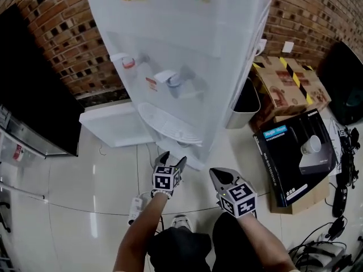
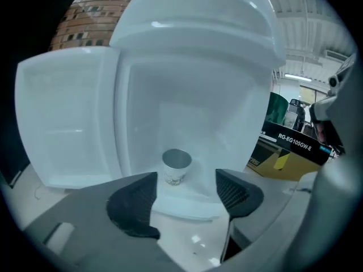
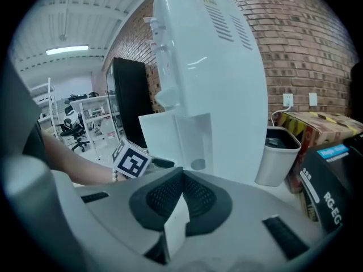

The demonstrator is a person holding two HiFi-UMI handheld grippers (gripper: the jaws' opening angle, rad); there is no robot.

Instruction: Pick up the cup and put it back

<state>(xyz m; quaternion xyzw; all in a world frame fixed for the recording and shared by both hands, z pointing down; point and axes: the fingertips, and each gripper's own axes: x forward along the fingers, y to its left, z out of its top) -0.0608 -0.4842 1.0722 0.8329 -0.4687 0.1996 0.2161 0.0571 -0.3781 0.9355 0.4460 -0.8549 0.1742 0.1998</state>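
Cup (image 2: 177, 164) stands upright inside the dispenser's open cabinet (image 2: 193, 89), straight ahead of my left tongs (image 2: 185, 181), released and empty, with my right tongs (image 3: 180, 177) clenched on nothing, so I'm approaching and must next reach in to straddle it.

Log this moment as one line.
left gripper: jaws open, facing cup | cup: upright inside dispenser, untouched | right gripper: jaws shut, empty

An office-like workspace, with a brick wall (image 1: 48, 35), water dispenser (image 1: 187, 44), cardboard boxes (image 1: 286, 86) and office chairs (image 3: 76, 135).
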